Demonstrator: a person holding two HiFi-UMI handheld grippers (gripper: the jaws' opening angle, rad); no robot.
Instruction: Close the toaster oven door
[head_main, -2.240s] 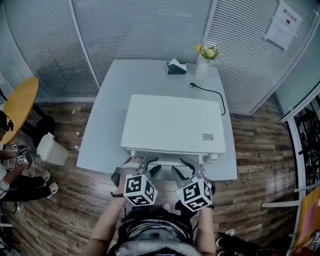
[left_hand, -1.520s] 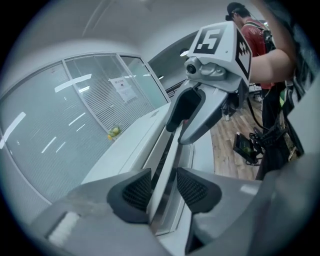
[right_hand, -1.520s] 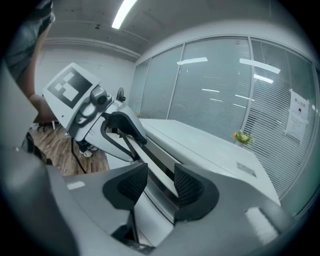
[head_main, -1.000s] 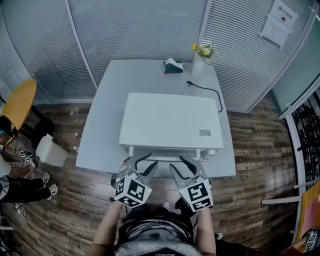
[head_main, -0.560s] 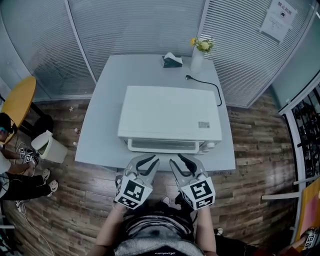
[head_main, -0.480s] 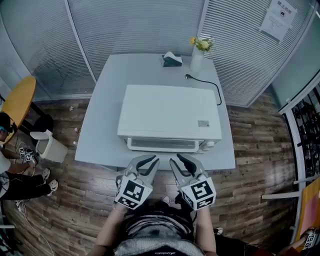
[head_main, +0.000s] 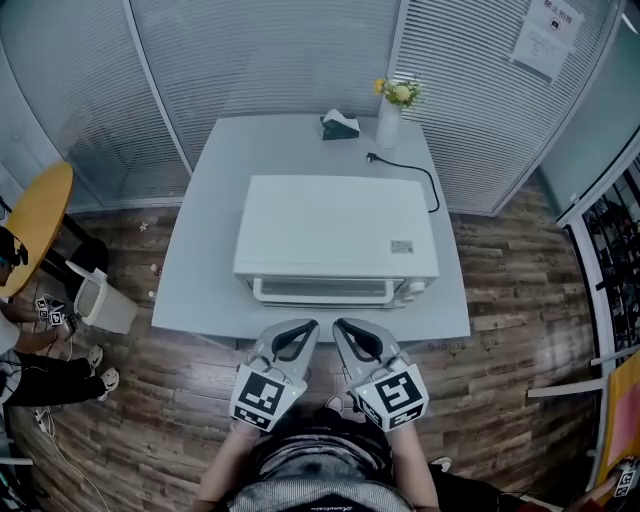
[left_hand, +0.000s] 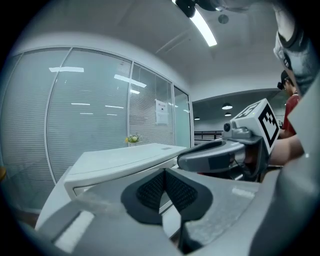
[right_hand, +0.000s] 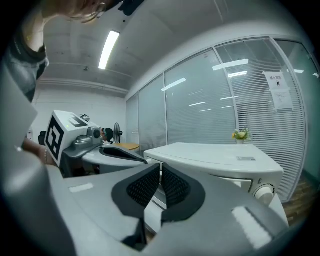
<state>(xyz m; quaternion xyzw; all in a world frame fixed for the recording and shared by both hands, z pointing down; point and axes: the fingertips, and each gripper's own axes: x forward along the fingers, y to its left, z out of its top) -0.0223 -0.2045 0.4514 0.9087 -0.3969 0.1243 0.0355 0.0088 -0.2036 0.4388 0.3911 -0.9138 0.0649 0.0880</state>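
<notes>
The white toaster oven (head_main: 335, 230) stands on the pale table (head_main: 200, 260), and its front door (head_main: 325, 290) is up against the body. Both grippers hang off the table's front edge, side by side near my body and clear of the oven. My left gripper (head_main: 303, 329) is shut with its pads together on nothing (left_hand: 164, 172). The jaws of my right gripper (head_main: 343, 327) are closing; its pads stand almost together, nothing between them (right_hand: 160, 167). The oven (left_hand: 120, 160) lies ahead of the left jaws. In the right gripper view the oven (right_hand: 215, 157) shows its knob (right_hand: 263, 190).
At the table's far edge stand a vase of flowers (head_main: 388, 115) and a dark tissue box (head_main: 340, 126); the oven's cord (head_main: 410, 172) lies unplugged behind it. A yellow round table (head_main: 35, 215), a white bin (head_main: 100, 300) and a seated person (head_main: 30, 350) are at the left. Blinds line the glass walls.
The oven door, hanging open with both grippers at it earlier, is now up and closed. Both grippers have drawn back toward my body and their jaws have come together.
</notes>
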